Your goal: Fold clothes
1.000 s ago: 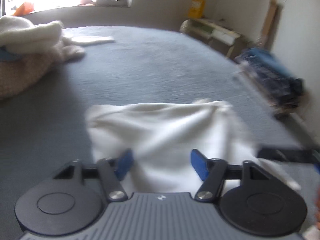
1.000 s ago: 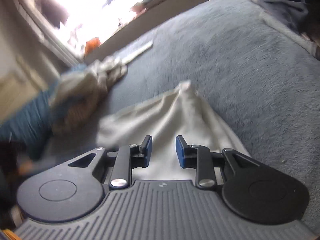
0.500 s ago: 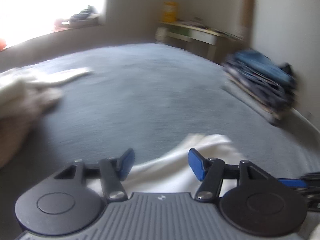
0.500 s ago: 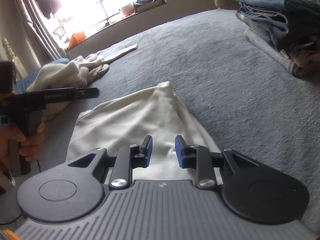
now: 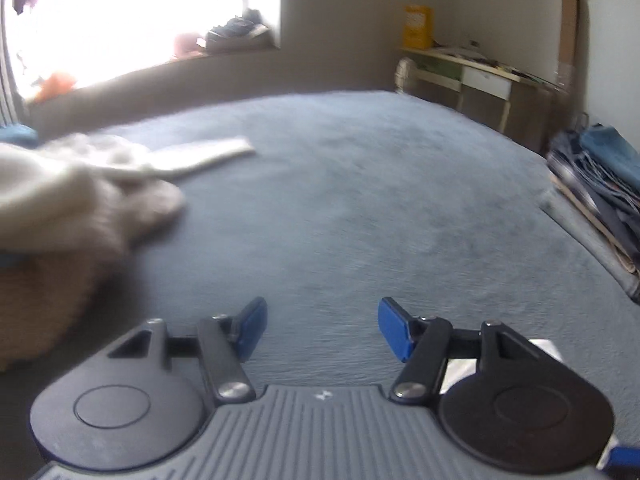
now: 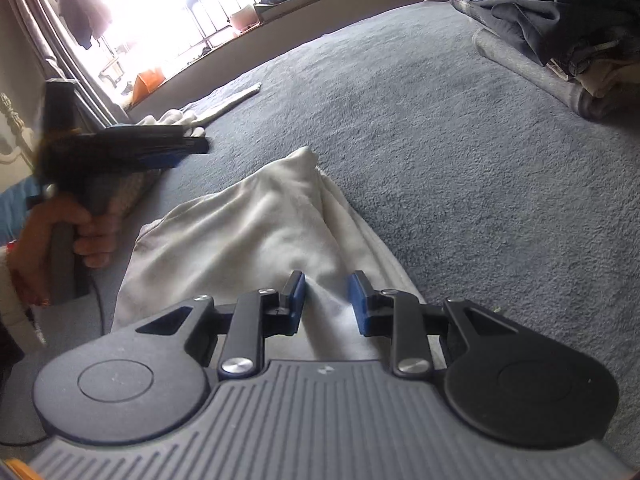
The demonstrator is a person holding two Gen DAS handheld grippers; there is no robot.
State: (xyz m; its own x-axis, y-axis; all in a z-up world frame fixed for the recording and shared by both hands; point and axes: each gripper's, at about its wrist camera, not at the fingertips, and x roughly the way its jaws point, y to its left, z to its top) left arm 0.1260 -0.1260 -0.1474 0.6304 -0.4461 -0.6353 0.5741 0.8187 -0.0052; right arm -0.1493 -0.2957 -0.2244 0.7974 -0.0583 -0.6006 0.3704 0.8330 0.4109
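Right wrist view: soft, light cream garment on the bed; right tongs released over its bunched fold, left tongs released; pinch at hem

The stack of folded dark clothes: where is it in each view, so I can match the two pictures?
Left wrist view: the stack of folded dark clothes sits at the right edge, at mid height.
Right wrist view: the stack fills the top right corner.
Shared landmark: the long white strip of cloth on the grey bed, near the window.
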